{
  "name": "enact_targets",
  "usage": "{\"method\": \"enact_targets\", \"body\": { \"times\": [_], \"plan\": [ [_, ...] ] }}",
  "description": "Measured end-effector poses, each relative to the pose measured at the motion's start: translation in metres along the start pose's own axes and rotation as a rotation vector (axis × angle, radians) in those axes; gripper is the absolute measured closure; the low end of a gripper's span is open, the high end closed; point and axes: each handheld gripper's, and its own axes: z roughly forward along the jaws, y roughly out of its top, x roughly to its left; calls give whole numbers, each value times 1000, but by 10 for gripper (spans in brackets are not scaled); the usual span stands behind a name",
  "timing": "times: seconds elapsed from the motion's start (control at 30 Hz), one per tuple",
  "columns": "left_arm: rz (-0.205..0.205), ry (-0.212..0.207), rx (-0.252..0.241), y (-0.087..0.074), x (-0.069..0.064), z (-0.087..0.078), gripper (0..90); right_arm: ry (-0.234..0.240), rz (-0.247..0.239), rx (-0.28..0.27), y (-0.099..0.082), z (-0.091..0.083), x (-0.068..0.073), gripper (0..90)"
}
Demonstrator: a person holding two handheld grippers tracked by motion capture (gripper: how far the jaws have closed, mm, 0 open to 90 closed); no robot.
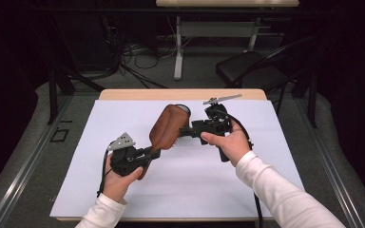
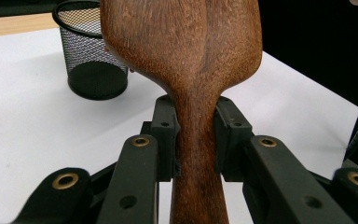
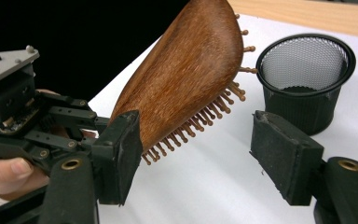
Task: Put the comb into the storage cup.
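Left tongs point(image 1: 153, 153) clamp the hairbrush point(image 1: 167, 126) handle, head angled to one o'clock; the open right tongs point(image 1: 184, 131) flank it

Your gear: two black handheld claws, white long sleeves.
Your left claw point(image 1: 148, 153) is matte black with a grey three-cornered plate on top, holes drilled in it, and a black cable trailing off its rear. Your right claw point(image 1: 184, 131) has the same black body, a thin grey plate on top and a black cable running along your sleeve. Both have linkage arms with brass-ringed pivots and small screw holes; the square black pads point(image 3: 286, 156) look scuffed. White cuffs on both sleeves point(image 1: 271, 183).
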Motion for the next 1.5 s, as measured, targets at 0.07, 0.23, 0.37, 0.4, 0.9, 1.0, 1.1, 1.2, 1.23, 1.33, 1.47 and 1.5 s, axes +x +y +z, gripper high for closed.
{"method": "enact_targets", "body": {
  "times": [0.07, 0.23, 0.37, 0.4, 0.9, 1.0, 1.1, 1.2, 1.23, 1.33, 1.47, 1.5],
  "plan": [
    [0, -4, 2, 0, 0, 0, 728, 8, 29, 7, 1, 0, -1, 328],
    [8, -9, 2, 1, -3, 0, 728, 20, 44, -13, 4, 1, -3, 314],
    [10, -14, 1, 1, -4, 1, 729, 19, 36, -42, 5, 3, -5, 297],
    [12, -13, 1, 1, -4, 1, 728, 18, 42, -43, 5, 3, -6, 297],
    [13, -23, 2, 0, -7, 3, 728, 51, 153, -37, 11, 14, -13, 271],
    [16, -25, 5, 0, -7, 3, 728, 52, 155, -28, 12, 16, -13, 264],
    [14, -28, 4, 0, -8, 4, 728, 56, 154, -18, 12, 19, -12, 263],
    [18, -30, 8, 0, -8, 4, 728, 62, 153, -9, 12, 23, -11, 264],
    [18, -31, 7, 0, -8, 4, 728, 63, 152, -8, 12, 24, -10, 263],
    [20, -31, 6, 0, -9, 5, 728, 65, 148, -1, 12, 26, -9, 264],
    [17, -36, 5, 0, -9, 6, 728, 78, 153, 8, 12, 30, -8, 264],
    [17, -36, 5, 0, -10, 6, 728, 79, 157, 6, 12, 30, -8, 264]
  ]
}}
